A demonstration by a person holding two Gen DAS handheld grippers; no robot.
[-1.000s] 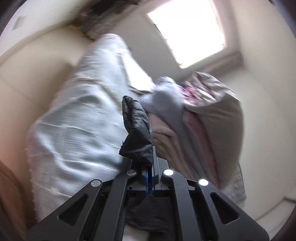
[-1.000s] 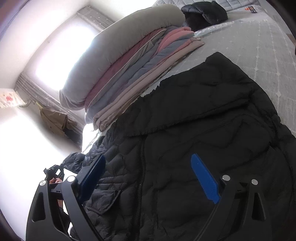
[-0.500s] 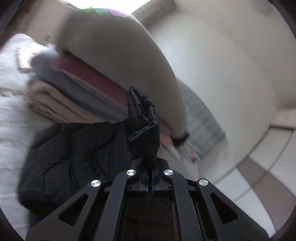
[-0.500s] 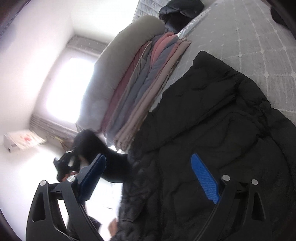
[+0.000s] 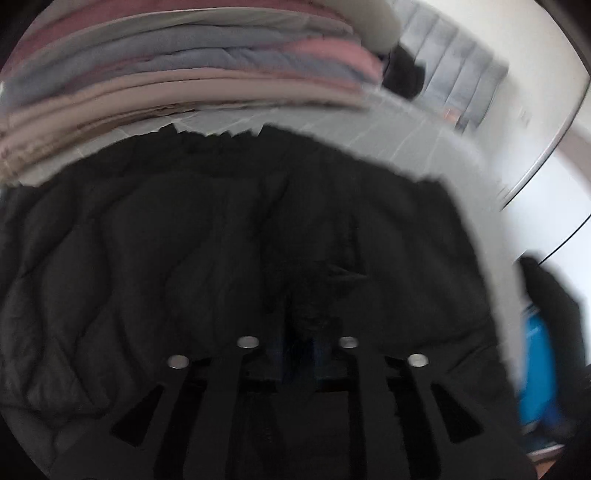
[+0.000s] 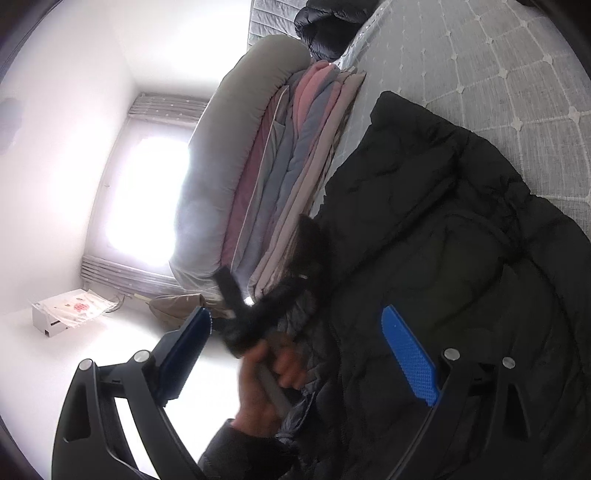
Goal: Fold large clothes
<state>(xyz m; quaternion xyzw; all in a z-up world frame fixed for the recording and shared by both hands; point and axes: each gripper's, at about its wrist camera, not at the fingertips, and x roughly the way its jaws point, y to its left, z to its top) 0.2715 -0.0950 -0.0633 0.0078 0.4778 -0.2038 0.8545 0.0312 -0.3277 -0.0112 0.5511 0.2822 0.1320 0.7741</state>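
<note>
Black puffer jacket (image 6: pixel 461 258) spread on the bed (image 6: pixel 498 74), beside stacked quilts (image 6: pixel 288 166). Left gripper (image 5: pixel 299 332) seemingly pinching a sleeve, blur hiding the jaws. Right gripper (image 6: pixel 295 354) wide, empty. Risk: slick padding slipping free mid-fold, or sleeve landing bunched and springing back.

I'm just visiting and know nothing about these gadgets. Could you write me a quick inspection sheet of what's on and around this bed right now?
Surface: grey quilted bedspread.
Job's things: black puffer jacket spread flat on the bedspread.
Clutter: stack of folded quilts beside the jacket; another dark garment behind the stack.
Grippers: left gripper shut on a fold of the jacket, view blurred; right gripper open, above the jacket.
Cables: nothing seen.
Surroundings: bright window, white box on the floor.
</note>
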